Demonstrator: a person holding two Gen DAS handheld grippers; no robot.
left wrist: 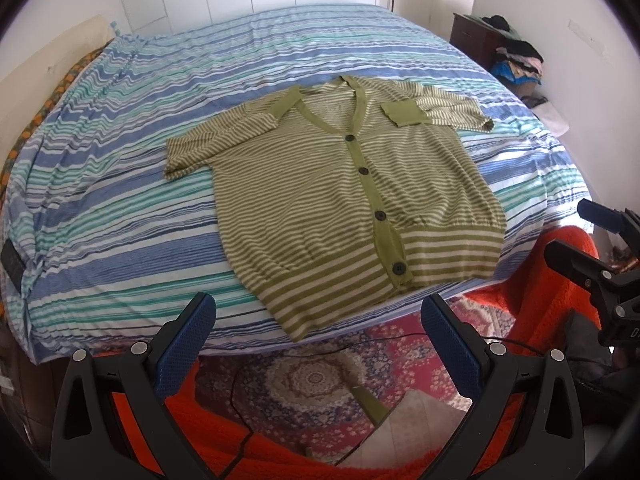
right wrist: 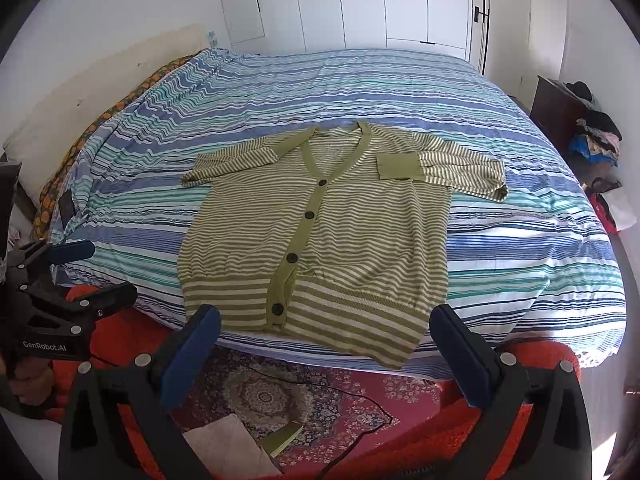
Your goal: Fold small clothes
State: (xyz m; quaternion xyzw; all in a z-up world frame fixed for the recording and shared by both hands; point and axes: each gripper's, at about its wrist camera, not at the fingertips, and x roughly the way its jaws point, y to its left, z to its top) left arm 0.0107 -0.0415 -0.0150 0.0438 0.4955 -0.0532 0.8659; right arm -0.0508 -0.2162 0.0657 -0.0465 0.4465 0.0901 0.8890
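The cardigan lies flat and buttoned on the bed, just ahead of the left gripper and right gripper, both spread wide and empty. It looks soft, light and limp; pinch the hem corners or sleeve ends nearest each gripper.

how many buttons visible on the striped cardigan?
4 dark round buttons, all on the solid green placket of the green-and-white striped knit cardigan: base of the V-neck, upper chest, lower body, hem band. None apparently hidden.
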